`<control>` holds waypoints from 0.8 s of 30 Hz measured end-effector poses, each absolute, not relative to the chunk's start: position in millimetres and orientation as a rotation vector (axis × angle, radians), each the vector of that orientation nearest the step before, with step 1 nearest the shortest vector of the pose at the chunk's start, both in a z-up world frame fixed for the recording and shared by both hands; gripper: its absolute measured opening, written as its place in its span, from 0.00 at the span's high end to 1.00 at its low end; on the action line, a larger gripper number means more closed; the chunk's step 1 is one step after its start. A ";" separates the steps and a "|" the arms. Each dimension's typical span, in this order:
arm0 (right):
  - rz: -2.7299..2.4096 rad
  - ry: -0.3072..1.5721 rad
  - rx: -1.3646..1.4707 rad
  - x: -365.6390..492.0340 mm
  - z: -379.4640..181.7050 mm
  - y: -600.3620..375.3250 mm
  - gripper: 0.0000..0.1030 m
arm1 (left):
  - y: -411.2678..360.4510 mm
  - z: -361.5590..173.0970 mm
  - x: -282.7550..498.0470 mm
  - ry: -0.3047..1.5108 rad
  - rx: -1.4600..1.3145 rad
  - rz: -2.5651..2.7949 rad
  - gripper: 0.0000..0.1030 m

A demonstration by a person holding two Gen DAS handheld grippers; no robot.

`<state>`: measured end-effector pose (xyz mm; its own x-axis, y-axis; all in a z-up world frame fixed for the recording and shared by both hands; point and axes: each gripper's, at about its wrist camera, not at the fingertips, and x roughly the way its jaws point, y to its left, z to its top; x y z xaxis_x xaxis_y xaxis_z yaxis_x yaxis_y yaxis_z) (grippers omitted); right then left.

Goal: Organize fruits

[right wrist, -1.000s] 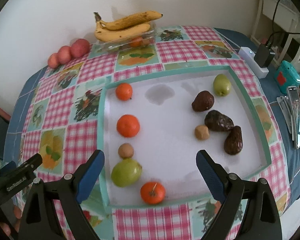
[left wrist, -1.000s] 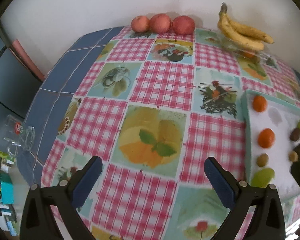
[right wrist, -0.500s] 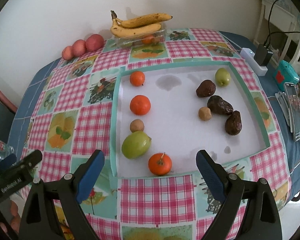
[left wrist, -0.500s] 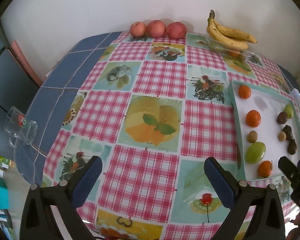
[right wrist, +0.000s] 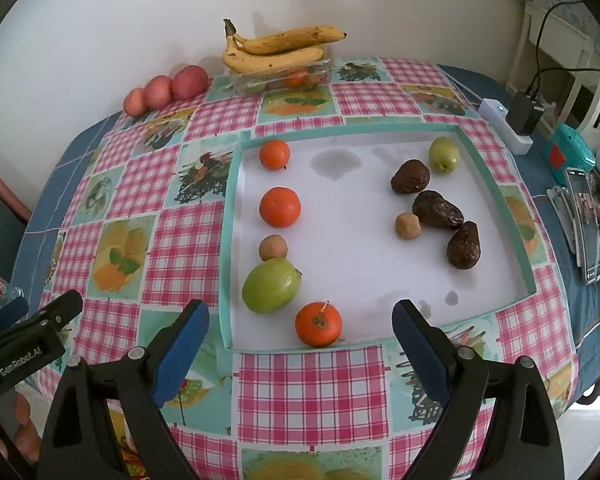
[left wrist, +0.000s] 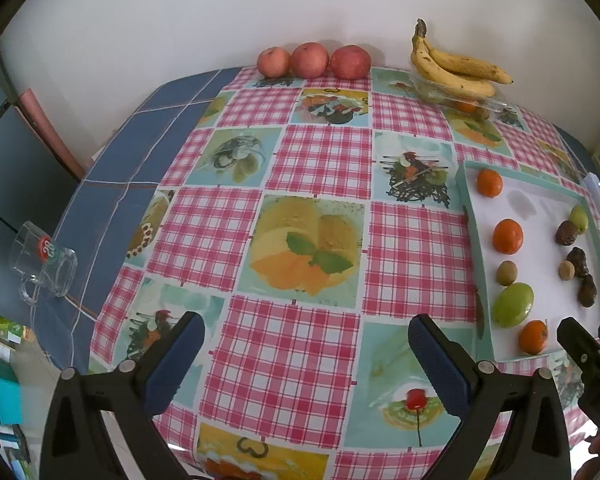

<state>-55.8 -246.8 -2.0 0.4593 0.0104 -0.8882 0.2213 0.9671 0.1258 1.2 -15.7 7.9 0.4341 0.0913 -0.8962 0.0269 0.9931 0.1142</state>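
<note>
Green mango [right wrist: 271, 286] lies slantwise in the tray [right wrist: 496, 182], stem end toward the far right.

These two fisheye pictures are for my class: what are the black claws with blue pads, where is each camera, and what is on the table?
No robot here: a person holds a hand-operated claw in each hand, each with a camera looking along its fingers. One picture comes from the left claw, the other from the right claw. Both are open and hold nothing. The right one faces a shallow white tray with three oranges, two green fruits, three dark wrinkled fruits and two small brown ones. Against the wall lie three red apples and bananas on a clear container. A glass mug lies on its side at the left edge.
</note>
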 end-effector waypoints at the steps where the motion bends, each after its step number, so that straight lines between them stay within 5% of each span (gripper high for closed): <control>1: -0.130 1.089 0.236 -55.8 -2.1 -246.3 0.10 | -15.9 8.2 1.0 1.120 0.118 0.041 0.00; 24: -0.127 1.090 0.236 -55.0 -2.2 -242.3 0.10 | -16.8 7.9 1.2 1.125 0.117 0.031 0.00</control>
